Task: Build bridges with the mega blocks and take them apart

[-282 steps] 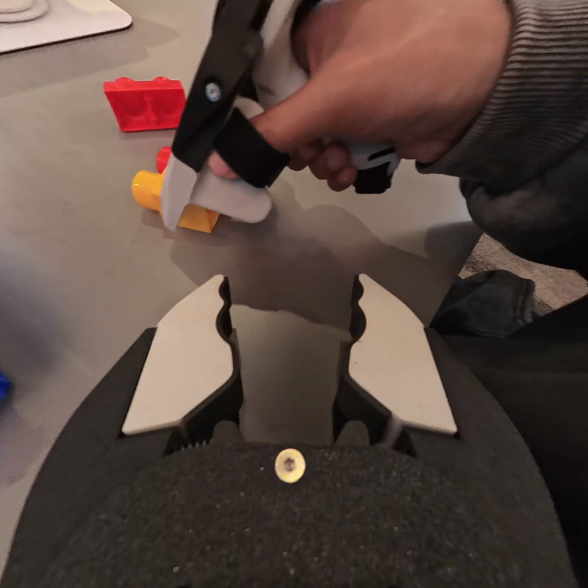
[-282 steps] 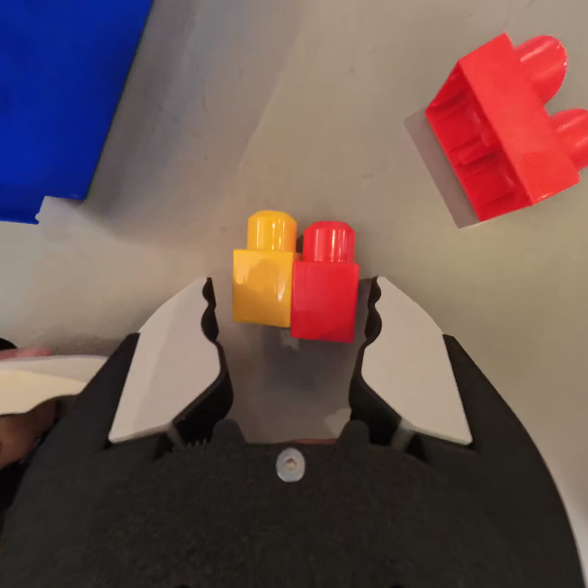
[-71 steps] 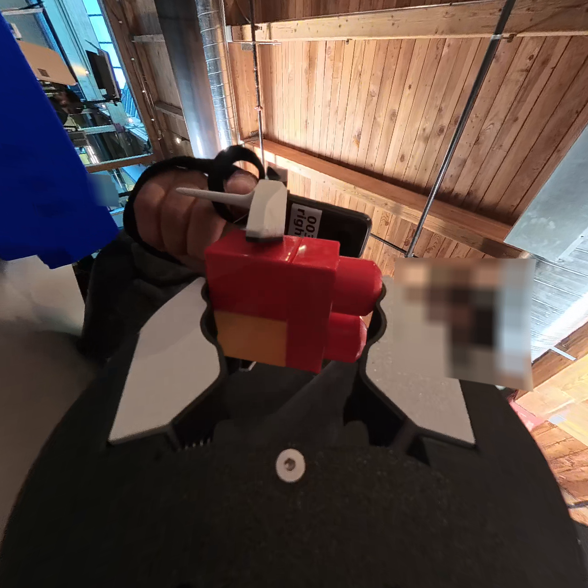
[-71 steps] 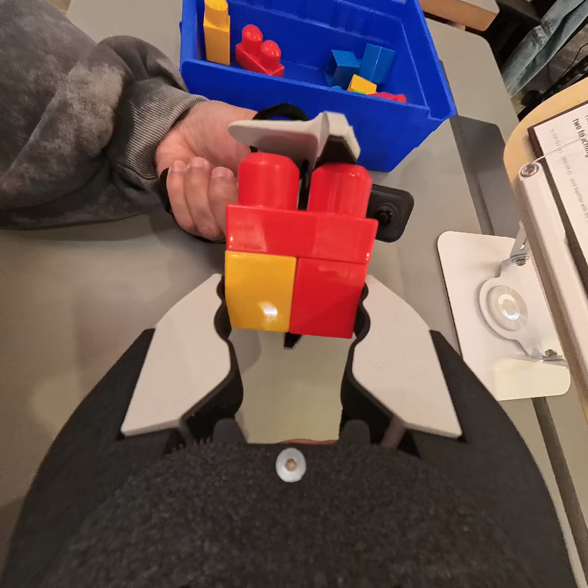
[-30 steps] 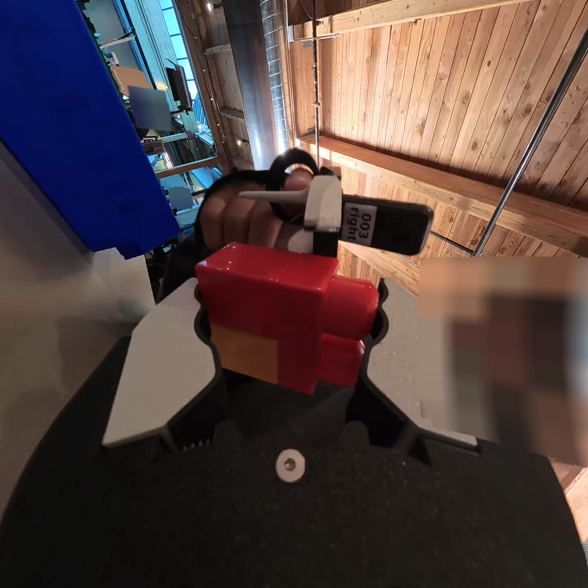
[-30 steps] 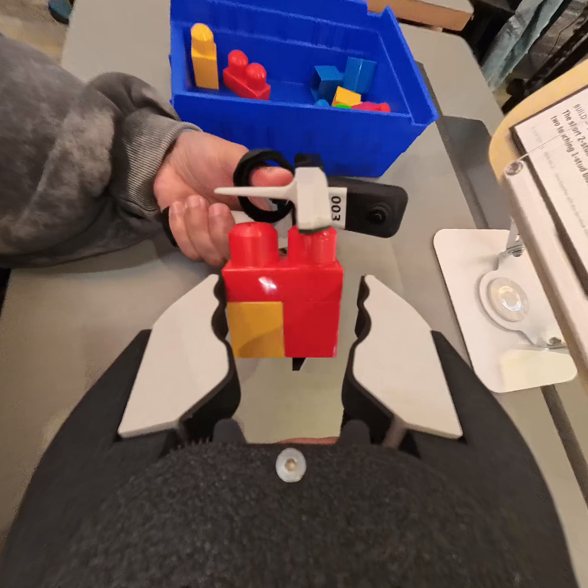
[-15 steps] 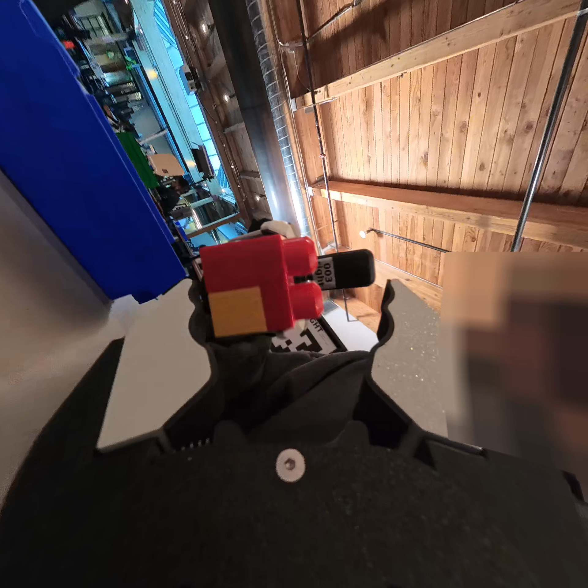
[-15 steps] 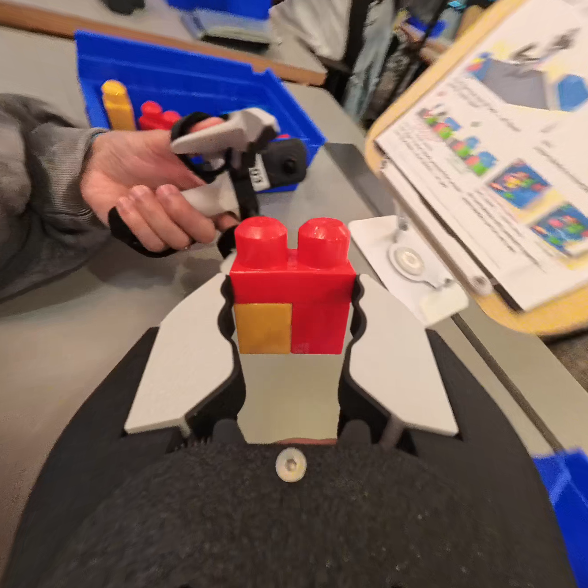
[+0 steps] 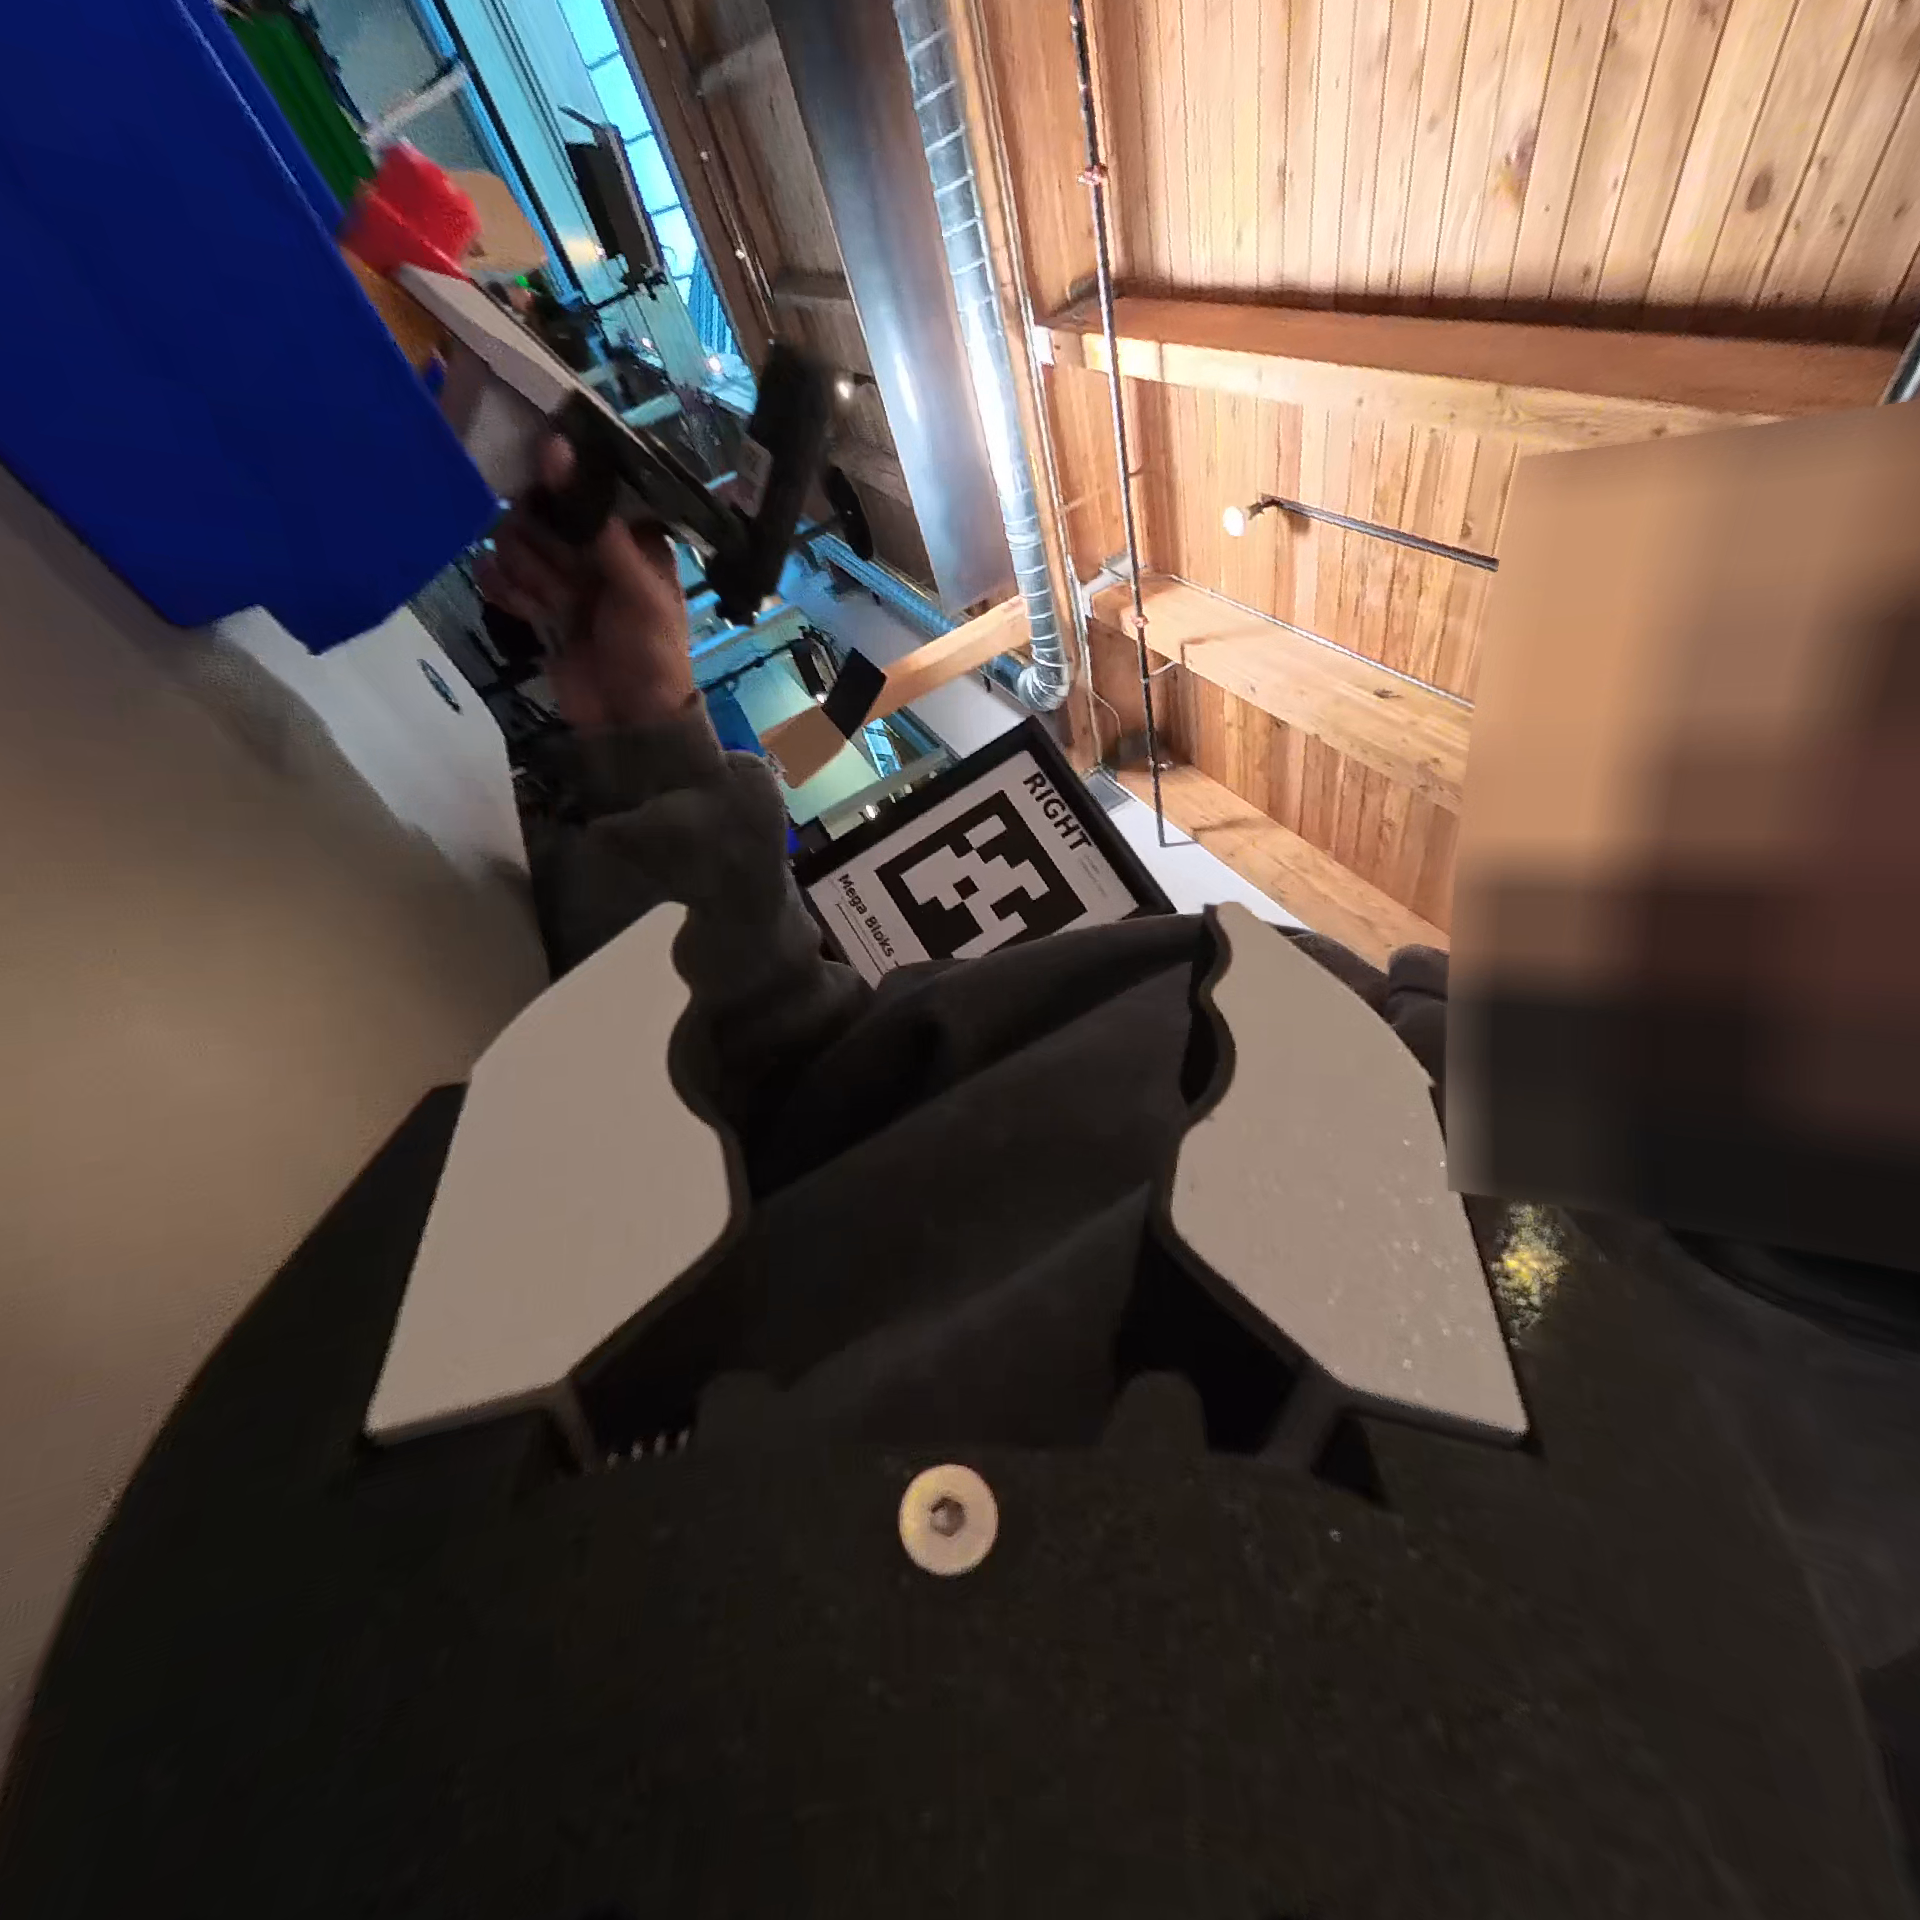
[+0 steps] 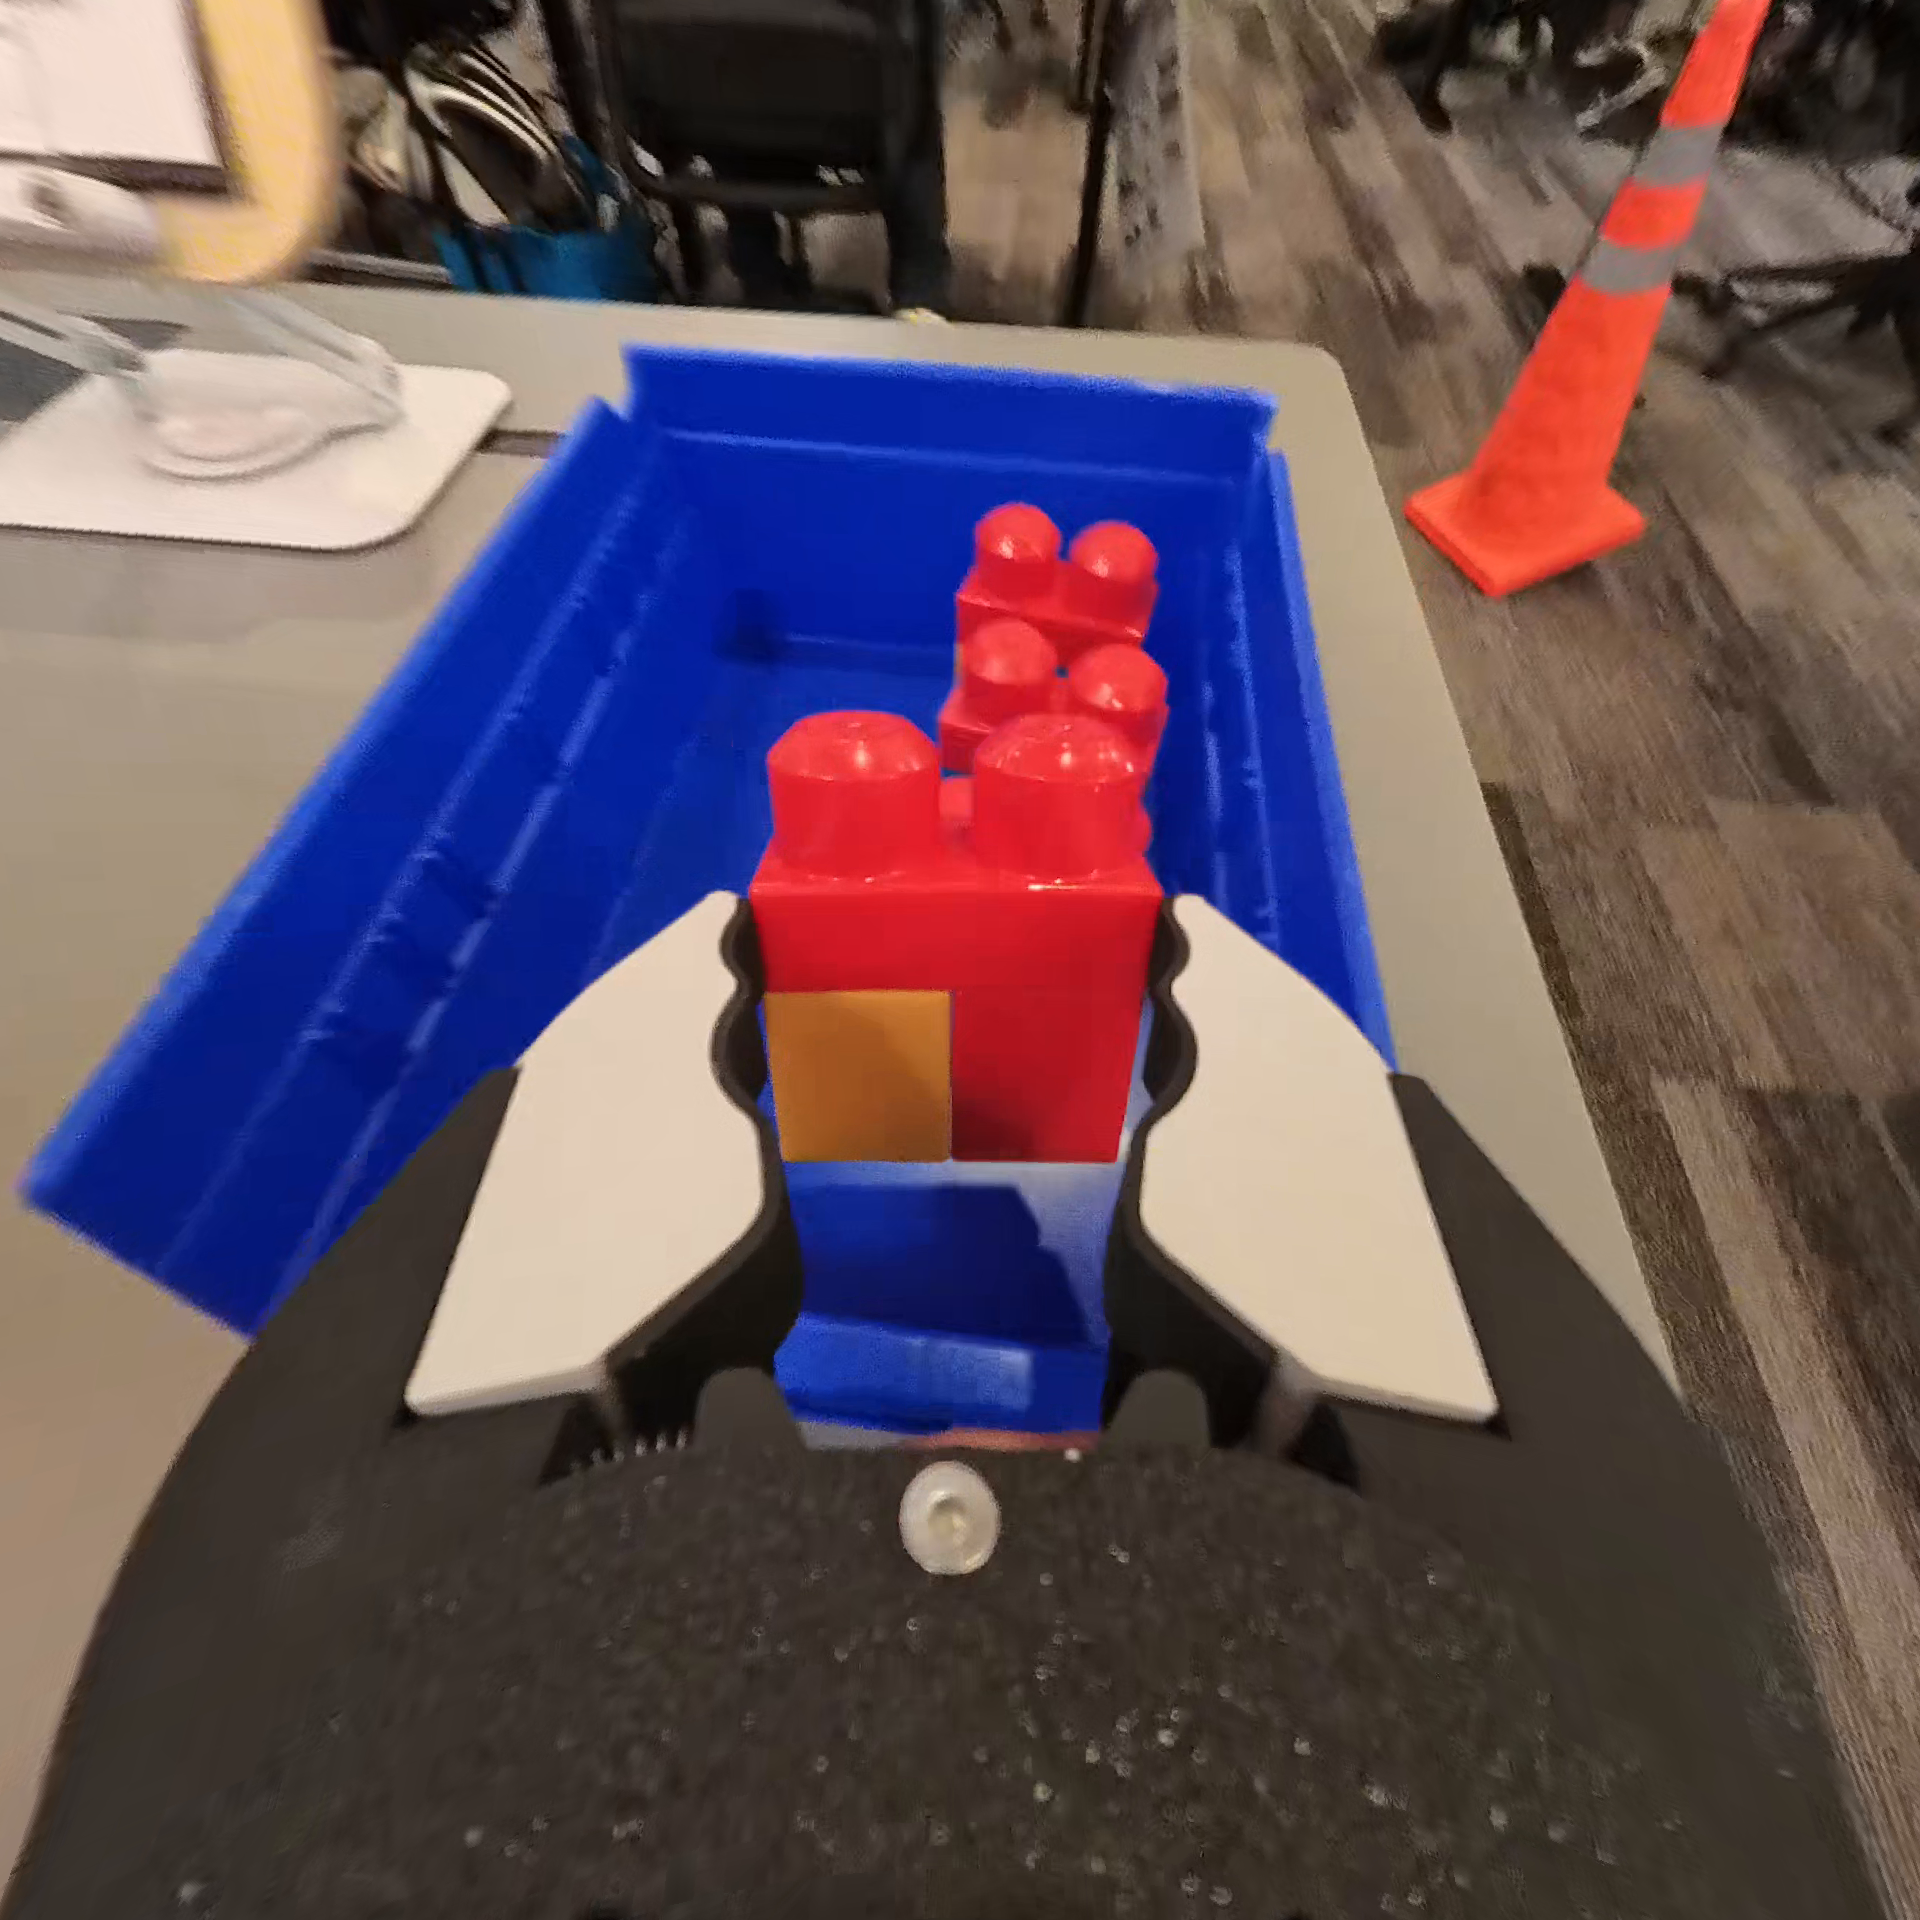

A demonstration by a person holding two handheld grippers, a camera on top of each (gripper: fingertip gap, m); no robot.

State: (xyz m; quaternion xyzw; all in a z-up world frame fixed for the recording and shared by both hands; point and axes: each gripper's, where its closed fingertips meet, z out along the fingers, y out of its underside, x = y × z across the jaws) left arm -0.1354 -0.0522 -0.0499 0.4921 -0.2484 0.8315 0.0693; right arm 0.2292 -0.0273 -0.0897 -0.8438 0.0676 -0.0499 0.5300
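My right gripper (image 10: 951,930) is shut on a small bridge (image 10: 951,1029): a red two-stud block (image 10: 951,894) on top of a yellow block (image 10: 857,1075) and a red block (image 10: 1039,1075). It holds the bridge upright above the near end of a blue bin (image 10: 416,883). My left gripper (image 9: 945,925) is open and empty, tilted up toward the ceiling. In the left wrist view the right gripper (image 9: 499,353) shows far off at the upper left with a red block (image 9: 416,218), beside the blue bin (image 9: 156,312).
Red two-stud blocks (image 10: 1060,634) sit stacked at the bin's far right. A white stand base (image 10: 260,468) lies on the grey table (image 10: 208,727) left of the bin. An orange cone (image 10: 1558,395) stands on the floor. A marker sign (image 9: 977,883) and the person's dark sleeve (image 9: 707,831) face the left gripper.
My right gripper has carried the bridge away from the left gripper and over the blue bin. The left gripper stays open and empty and has tilted further away.
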